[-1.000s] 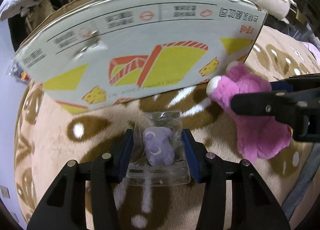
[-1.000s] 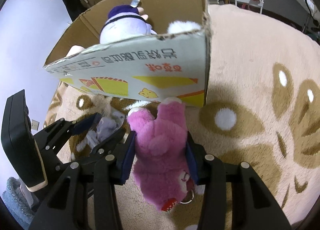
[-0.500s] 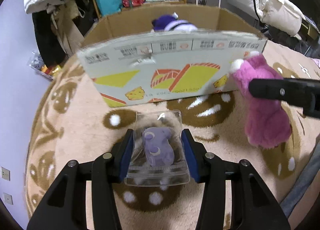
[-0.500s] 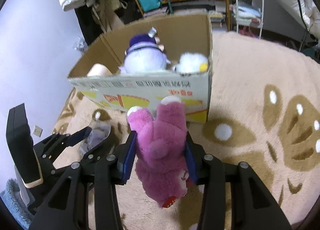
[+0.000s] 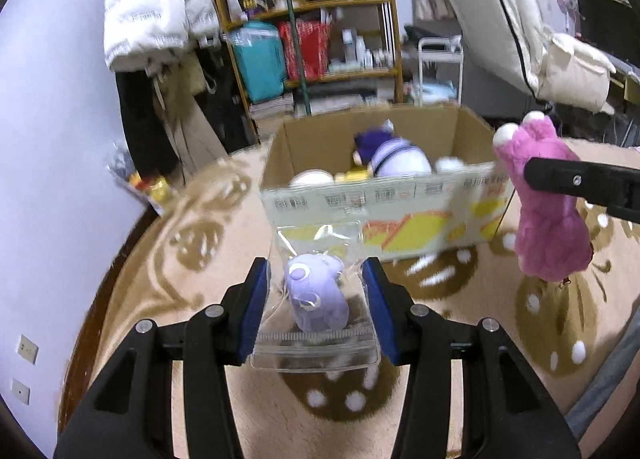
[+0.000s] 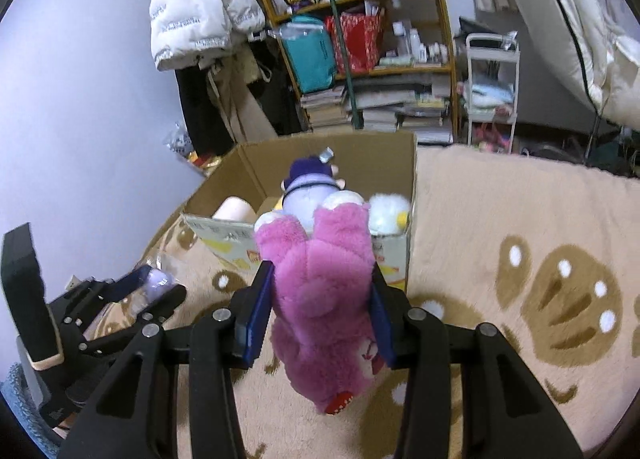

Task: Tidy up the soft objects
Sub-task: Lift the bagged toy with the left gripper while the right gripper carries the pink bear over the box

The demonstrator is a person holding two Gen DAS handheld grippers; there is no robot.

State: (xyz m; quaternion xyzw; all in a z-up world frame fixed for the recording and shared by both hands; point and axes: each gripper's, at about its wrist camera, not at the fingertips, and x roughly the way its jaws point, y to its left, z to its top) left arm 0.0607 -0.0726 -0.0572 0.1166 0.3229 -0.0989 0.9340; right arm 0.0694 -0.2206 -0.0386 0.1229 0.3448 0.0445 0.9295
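Note:
My left gripper [image 5: 316,299] is shut on a clear zip bag holding a small lilac plush [image 5: 316,295], lifted above the rug. My right gripper [image 6: 322,311] is shut on a pink plush bear [image 6: 320,299], which hangs head down between the blue pads. In the left wrist view that pink bear [image 5: 548,211] shows at the right, beside the box. An open cardboard box [image 5: 384,199] stands ahead on the rug; inside lie a purple-and-white plush [image 6: 308,191], a white plush [image 6: 388,211] and a cream one [image 6: 234,211]. The left gripper [image 6: 132,299] appears low at the left in the right wrist view.
A beige rug with brown patterns [image 6: 520,243] covers the floor. Behind the box stand a wooden shelf [image 6: 380,59] with books and bags, hanging coats [image 6: 196,19] and a white trolley [image 6: 492,91]. A lilac wall [image 5: 48,139] closes the left side.
Both grippers have risen and tipped up with their toys still held. The box now sits lower and farther in view, so its inside and the shelves behind show.

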